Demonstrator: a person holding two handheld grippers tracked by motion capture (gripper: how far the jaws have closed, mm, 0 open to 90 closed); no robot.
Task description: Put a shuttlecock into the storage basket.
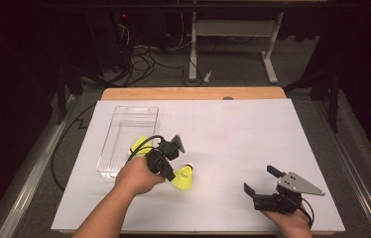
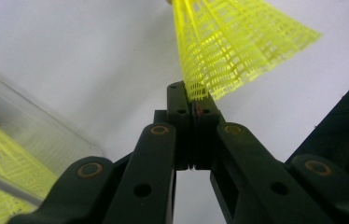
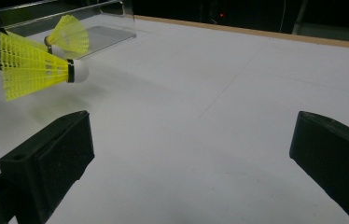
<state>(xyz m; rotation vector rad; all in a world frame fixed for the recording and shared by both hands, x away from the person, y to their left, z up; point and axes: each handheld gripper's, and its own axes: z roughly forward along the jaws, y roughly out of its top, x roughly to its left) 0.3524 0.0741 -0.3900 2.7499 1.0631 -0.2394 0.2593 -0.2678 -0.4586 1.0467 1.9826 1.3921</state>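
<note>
**A:** Gripping what, and where from the clear bin [image 1: 124, 130]?

**B:** Left gripper [image 1: 169, 174] just beside the bin's near right corner, jaws pressed fully together on the skirt rim of a yellow shuttlecock [image 1: 183, 177]. Cork tip pointing away from the bin, skirt toward the jaws. Looks lifted just off the white table [image 1: 253, 134], though hard to tell for sure. Second yellow shuttlecock [image 1: 139, 145] already inside the bin, against its right wall.

**B:** Right gripper [image 1: 263, 182] well apart from the bin, far to its right, jaws spread wide, holding nothing.

**A:** Likely step, then?

**B:** Probably carrying the held one over the wall and into the bin.

**A:** How to do it well?

**B:** Thin mesh caught only at the edge, so likely to swing or slip: move slowly, lift clear above the bin's wall, lower over bare floor beyond the one inside, then release low. Keep the right gripper parked away from the bin.
</note>
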